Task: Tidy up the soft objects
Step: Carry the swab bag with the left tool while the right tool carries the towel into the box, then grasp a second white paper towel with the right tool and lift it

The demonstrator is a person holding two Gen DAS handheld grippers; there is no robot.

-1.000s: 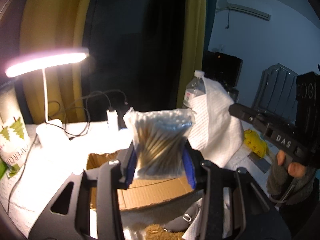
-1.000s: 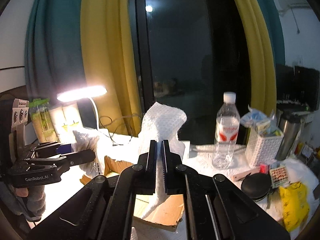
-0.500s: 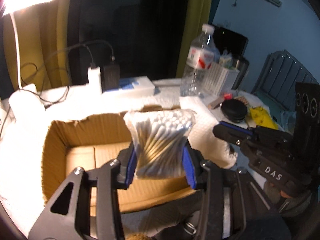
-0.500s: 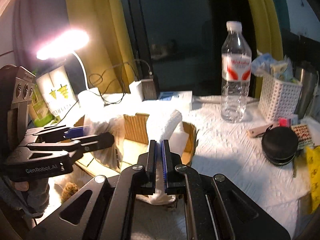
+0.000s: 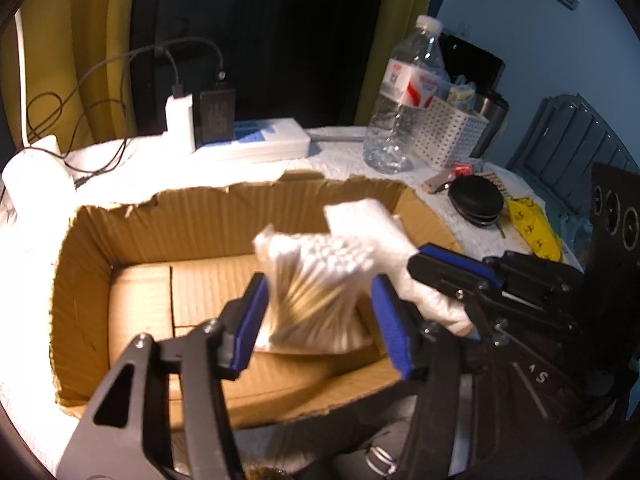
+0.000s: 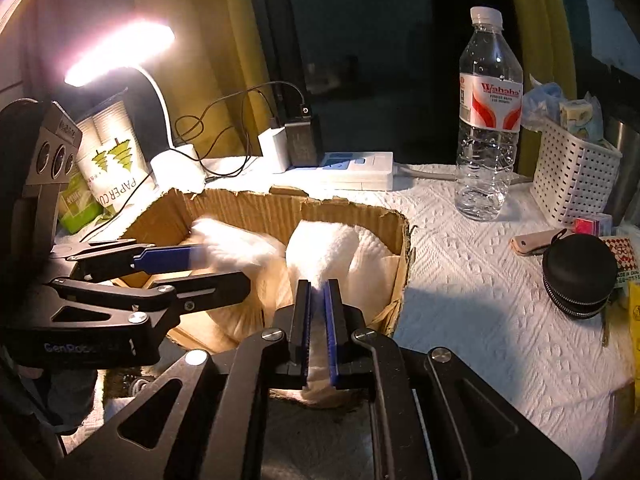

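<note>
Torn-rimmed box [image 5: 192, 216] sits mid-frame on the tabletop [image 6: 472, 280], and the swab bag [image 5: 316, 280] is blurred inside it, between the left tongs [image 5: 320, 320], whose pads have just been opening and stand clear of it. White towel [image 6: 324, 252] is folded into the box's right end; the right tongs [image 6: 318, 320] have just been easing apart, a narrow gap showing, towel between the pads but I can't tell if they press it. Right view alone shows the lit lamp [image 6: 120, 52] and paper cup pack [image 6: 116, 168] upper left. Both views catch the bottle [image 6: 488, 128], white basket [image 6: 572, 184], power strip [image 5: 260, 144] and black pouch [image 6: 580, 276] behind and right of the box
</note>
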